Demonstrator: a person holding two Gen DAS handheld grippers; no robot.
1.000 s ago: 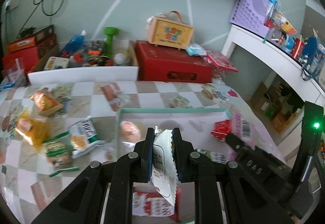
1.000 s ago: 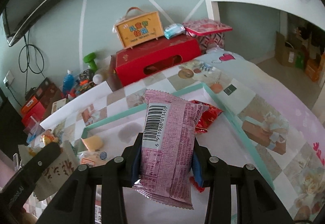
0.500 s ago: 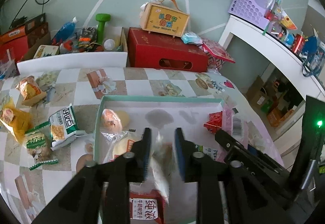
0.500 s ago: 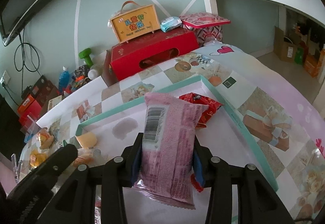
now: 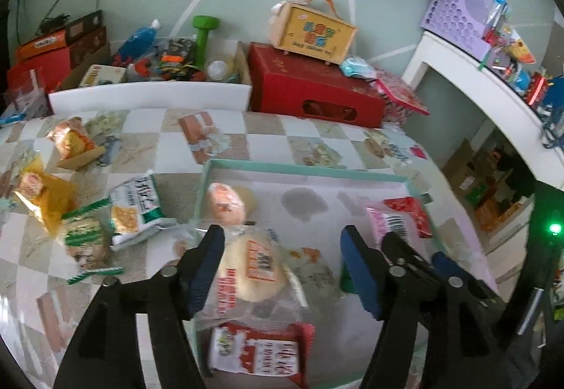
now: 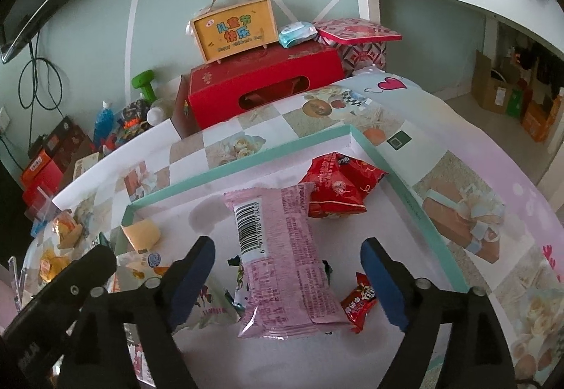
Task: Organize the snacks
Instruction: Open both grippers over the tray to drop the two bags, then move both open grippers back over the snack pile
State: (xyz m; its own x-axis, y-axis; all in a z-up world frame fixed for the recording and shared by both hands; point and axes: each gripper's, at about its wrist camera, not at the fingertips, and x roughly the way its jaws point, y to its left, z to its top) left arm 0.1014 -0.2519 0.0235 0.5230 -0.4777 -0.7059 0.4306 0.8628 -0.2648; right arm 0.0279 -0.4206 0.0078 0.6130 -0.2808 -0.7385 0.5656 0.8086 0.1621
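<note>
We are in a lived-in home room. Beyond our jaws the tabletop (image 5: 268,145) wears a patchwork-print cloth, and past its far edge a red gift box (image 6: 264,85) carries a yellow handled case (image 6: 234,31) against a pale green wall. Off to the right, a white shelf (image 5: 476,89) is crowded with toys and a lilac basket (image 5: 454,11).

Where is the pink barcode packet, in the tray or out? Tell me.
In. The pink barcode packet lies inside the teal-rimmed tray, free of the opening right gripper.
</note>
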